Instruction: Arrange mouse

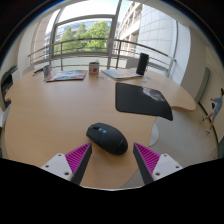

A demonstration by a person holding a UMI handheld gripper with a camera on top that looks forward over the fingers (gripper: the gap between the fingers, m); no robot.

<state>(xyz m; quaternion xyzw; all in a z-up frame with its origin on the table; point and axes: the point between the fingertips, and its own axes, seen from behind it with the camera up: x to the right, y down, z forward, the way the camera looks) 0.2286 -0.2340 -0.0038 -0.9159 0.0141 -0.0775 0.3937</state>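
A black computer mouse point(106, 137) lies on the light wooden table point(60, 115), just ahead of my fingers and slightly between their tips. My gripper point(112, 158) is open, with its magenta pads point(79, 157) wide apart on either side and nothing pressed between them. A black mouse pad point(143, 99) lies flat beyond the mouse, toward the right edge of the table.
At the table's far side sit a laptop point(124, 71), a small cup point(94, 68) and an open book or magazine point(66, 75). A railing and large windows stand behind. The table's curved right edge point(185, 105) runs close to the mouse pad.
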